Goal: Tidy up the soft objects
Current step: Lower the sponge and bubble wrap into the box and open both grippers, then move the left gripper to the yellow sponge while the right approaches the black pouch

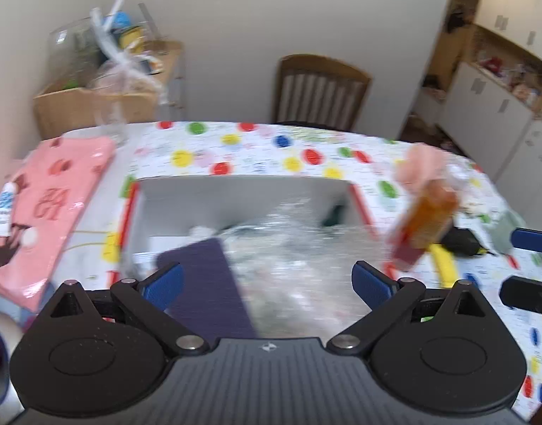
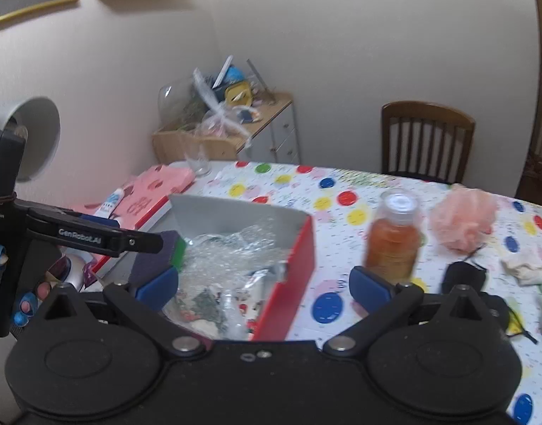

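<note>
I hold both grippers with jaws spread wide and empty. Below my left gripper (image 1: 267, 283), bubble wrap (image 1: 288, 248) fills the red box (image 2: 295, 248). Beyond my right gripper's (image 2: 263, 294) jaws, a pink bath pouf (image 2: 463, 221) rests on the worktop (image 2: 341, 219).

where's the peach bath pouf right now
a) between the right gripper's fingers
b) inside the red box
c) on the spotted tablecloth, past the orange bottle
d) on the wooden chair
c: in the right wrist view the bath pouf lies on the tablecloth, outside the red box and beyond the orange bottle; the right gripper stands open with nothing between its fingers.
</note>
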`<move>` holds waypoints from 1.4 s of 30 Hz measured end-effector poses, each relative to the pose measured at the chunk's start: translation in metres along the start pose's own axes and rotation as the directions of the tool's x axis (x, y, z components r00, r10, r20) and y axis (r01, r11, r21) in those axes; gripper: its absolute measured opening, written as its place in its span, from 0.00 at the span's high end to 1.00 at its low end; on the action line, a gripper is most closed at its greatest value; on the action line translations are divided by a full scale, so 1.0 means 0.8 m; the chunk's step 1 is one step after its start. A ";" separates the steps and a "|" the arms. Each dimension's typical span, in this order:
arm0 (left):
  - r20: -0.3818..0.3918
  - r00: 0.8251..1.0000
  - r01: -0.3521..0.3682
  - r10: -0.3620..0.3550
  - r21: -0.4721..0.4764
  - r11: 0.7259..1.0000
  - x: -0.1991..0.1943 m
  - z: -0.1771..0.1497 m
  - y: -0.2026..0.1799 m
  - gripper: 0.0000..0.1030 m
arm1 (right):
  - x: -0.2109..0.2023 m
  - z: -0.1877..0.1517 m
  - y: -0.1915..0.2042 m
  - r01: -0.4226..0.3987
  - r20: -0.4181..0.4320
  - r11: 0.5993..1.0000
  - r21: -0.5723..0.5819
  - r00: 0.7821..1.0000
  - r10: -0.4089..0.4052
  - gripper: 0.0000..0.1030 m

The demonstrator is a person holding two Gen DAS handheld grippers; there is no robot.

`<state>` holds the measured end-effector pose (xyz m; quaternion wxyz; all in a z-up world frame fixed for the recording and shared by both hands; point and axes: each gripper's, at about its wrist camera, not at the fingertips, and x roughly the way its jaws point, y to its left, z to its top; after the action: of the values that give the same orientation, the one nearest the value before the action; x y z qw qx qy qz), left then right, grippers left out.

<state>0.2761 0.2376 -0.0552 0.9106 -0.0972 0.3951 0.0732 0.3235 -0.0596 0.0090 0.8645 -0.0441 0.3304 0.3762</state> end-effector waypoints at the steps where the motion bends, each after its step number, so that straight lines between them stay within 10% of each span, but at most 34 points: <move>1: 0.004 1.000 0.025 -0.025 0.006 1.000 -0.003 0.000 -0.007 0.00 | -0.009 -0.003 -0.007 0.008 0.009 1.000 0.010 1.000 -0.008 0.00; 24: 0.022 0.976 0.213 -0.218 0.141 0.967 0.028 -0.024 -0.275 0.00 | -0.109 -0.055 -0.243 0.192 0.016 0.974 0.118 0.981 -0.195 0.00; 42: -0.014 1.000 0.011 -0.009 0.101 0.995 0.168 -0.071 -0.404 0.00 | 0.037 -0.057 -0.360 0.046 -0.197 0.999 -0.013 0.979 -0.048 0.01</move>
<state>0.3952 -0.0820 -0.1535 0.9120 -0.0533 0.4039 0.0478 0.5096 -0.2615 -0.0939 0.8360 -0.0927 0.4115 0.3509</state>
